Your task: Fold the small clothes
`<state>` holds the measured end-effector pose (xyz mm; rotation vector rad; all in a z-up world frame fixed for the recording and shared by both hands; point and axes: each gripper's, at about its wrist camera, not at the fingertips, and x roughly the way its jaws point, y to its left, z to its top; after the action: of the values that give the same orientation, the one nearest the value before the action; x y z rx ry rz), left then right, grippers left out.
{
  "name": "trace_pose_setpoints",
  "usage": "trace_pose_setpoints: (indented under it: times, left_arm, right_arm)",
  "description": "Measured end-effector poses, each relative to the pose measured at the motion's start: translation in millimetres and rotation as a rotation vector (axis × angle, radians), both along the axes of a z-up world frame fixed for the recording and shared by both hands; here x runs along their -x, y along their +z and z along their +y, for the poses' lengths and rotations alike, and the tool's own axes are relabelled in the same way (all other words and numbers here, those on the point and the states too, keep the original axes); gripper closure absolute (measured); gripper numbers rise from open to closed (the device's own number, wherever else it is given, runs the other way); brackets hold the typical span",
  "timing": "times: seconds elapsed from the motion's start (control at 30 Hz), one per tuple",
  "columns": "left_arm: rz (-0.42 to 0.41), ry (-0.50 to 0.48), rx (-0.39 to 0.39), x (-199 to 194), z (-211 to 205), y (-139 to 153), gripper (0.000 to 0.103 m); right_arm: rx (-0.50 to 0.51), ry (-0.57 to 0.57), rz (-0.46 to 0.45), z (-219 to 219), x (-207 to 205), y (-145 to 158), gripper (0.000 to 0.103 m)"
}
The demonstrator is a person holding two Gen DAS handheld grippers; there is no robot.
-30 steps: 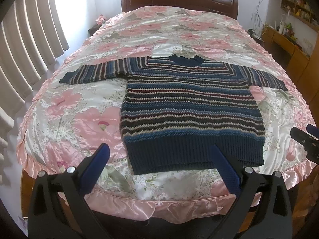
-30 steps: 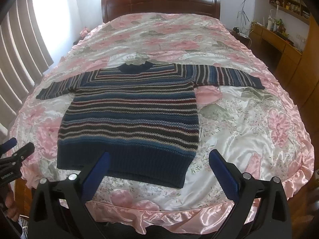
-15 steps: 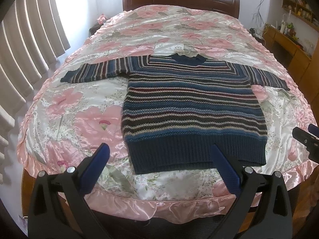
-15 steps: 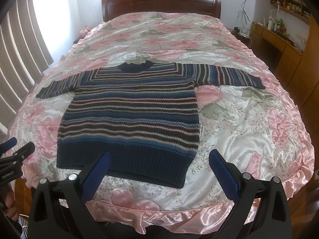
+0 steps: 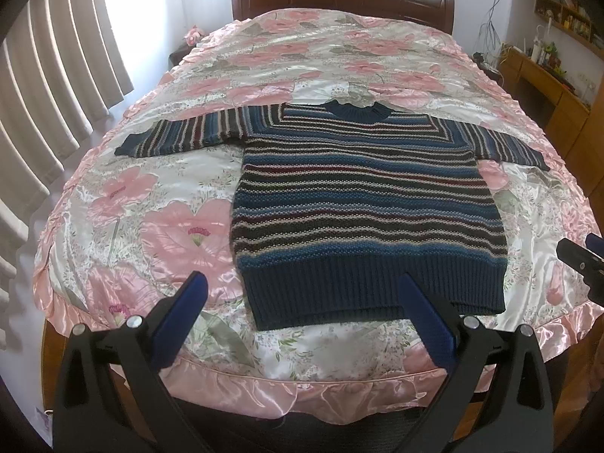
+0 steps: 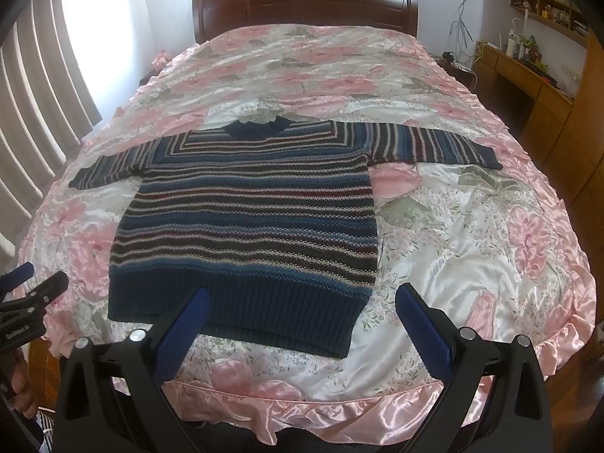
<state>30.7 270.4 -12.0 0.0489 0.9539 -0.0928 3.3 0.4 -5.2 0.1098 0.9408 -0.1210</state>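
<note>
A striped knit sweater (image 5: pixel 362 204) (image 6: pixel 249 219), dark blue with white and red bands, lies flat and face up on the bed, both sleeves spread out sideways, its ribbed hem toward me. My left gripper (image 5: pixel 302 294) hovers open above the near edge of the bed, just short of the hem, with nothing between its blue pads. My right gripper (image 6: pixel 302 305) is open too, over the hem's right corner, holding nothing. Each gripper shows at the edge of the other's view: the right gripper (image 5: pixel 581 260) and the left gripper (image 6: pixel 34 294).
The bed (image 5: pixel 158 226) wears a pink floral satin cover with a ruffled rim (image 6: pixel 339 415). A dark wooden headboard (image 6: pixel 302 3) stands at the far end. Vertical blinds (image 5: pixel 45 75) hang on the left; a wooden desk and shelves (image 6: pixel 528 75) stand on the right. A hand (image 6: pixel 20 385) holds the left gripper.
Both grippers have drifted slightly; the sweater sits a touch lower in both views. Neither gripper has changed its opening, and the sweater has not moved on the bed.
</note>
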Motion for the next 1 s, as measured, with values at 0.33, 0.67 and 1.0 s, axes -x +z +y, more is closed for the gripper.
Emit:
trace_pose_setpoints:
  times: [0.33,0.67,1.0]
  left_arm:
    - [0.002,-0.001,0.000,-0.4,1.1,-0.8,0.003]
    - [0.003,0.000,-0.002,-0.8,-0.5,-0.6,0.003]
    - [0.008,0.001,-0.003,-2.1,0.8,-3.2,0.003]
  right_arm:
    - [0.003,0.000,0.000,-0.8,-0.6,1.2,0.004]
    - [0.003,0.000,0.001,-1.6,-0.9,1.1,0.004]
    - [0.000,-0.001,0.005,-2.9,-1.5,-0.5,0.004]
